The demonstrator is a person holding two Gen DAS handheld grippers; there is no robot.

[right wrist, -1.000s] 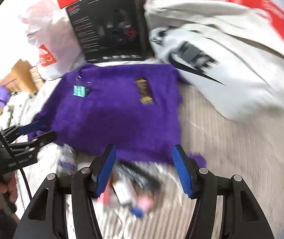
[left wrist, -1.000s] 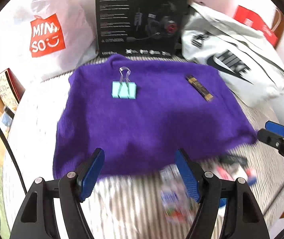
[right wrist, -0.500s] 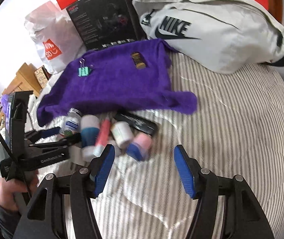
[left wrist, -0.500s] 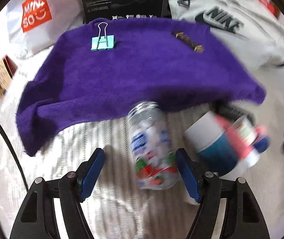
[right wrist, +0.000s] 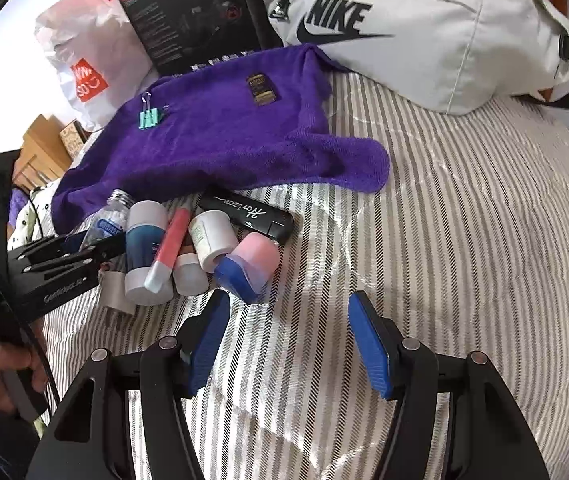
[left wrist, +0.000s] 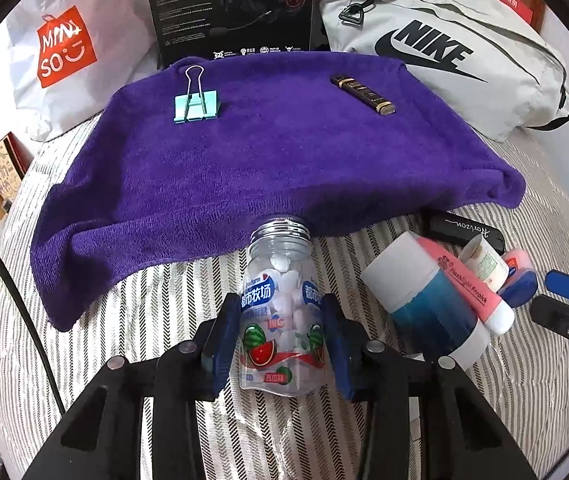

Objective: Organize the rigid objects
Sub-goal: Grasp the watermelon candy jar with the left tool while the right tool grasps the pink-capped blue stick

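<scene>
Low in the frame, the left gripper [left wrist: 282,340] has just closed its jaws on the candy bottle [left wrist: 280,304], ready for lifting, while the right gripper [right wrist: 288,344] waits with jaws wide, empty.

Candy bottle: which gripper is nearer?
Left. The left gripper has its pads against both sides of the candy bottle; the right gripper hovers open beyond the pile.

A striped bedspread [right wrist: 464,240] lies before a white wall [right wrist: 0,76].
</scene>
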